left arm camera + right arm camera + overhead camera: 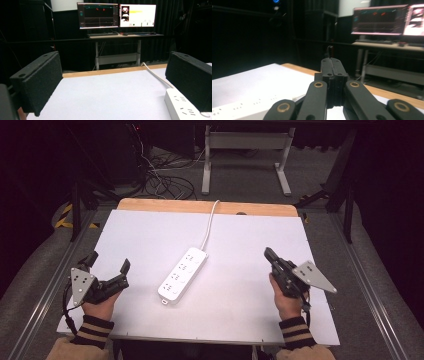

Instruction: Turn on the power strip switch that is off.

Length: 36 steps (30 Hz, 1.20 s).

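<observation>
A white power strip (183, 274) lies at the middle of the white surface (240, 235), its cord (210, 222) running to the far edge. The left hand-held gripper (109, 261) sits near the front left with jaws spread wide, empty, the strip just beside its right jaw. The right hand-held gripper (268, 253) is well apart to the right, jaws pressed together on nothing.

A lab: dark curtains, monitors (116, 15) on a desk (125, 36), floor cables (165, 180)
</observation>
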Each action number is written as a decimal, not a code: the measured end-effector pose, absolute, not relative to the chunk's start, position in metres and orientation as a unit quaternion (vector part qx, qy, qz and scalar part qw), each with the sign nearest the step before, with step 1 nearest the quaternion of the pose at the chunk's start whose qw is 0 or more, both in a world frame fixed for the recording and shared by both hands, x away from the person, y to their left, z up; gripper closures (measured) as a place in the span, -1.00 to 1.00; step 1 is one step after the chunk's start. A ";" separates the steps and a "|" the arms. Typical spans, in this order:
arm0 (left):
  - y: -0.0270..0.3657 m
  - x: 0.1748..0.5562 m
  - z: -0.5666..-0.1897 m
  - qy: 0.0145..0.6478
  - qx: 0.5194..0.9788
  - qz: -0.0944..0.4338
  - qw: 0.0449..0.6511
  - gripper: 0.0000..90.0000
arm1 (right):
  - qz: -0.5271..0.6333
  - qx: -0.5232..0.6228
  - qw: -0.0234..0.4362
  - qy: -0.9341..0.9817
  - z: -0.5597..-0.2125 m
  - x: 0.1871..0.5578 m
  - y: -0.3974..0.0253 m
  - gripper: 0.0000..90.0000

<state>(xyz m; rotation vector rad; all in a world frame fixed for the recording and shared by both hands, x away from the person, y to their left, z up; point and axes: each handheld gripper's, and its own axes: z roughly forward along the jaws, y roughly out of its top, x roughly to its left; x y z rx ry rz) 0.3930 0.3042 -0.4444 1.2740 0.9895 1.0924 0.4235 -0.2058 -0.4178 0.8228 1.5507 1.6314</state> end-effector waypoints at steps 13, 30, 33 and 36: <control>0.306 0.393 -0.444 0.421 0.538 0.464 0.564 -0.96 | 0.641 0.352 0.425 0.534 -0.431 0.420 -0.232 0.59; 0.306 0.393 -0.444 0.420 0.539 0.463 0.565 -0.97 | 0.617 0.398 0.444 0.515 -0.436 0.433 -0.231 -0.92; 0.306 0.393 -0.444 0.420 0.539 0.463 0.565 -0.97 | 0.613 0.397 0.445 0.518 -0.436 0.434 -0.231 -0.92; 0.305 0.393 -0.444 0.420 0.540 0.463 0.564 -0.97 | 0.612 0.396 0.446 0.519 -0.436 0.433 -0.230 -0.92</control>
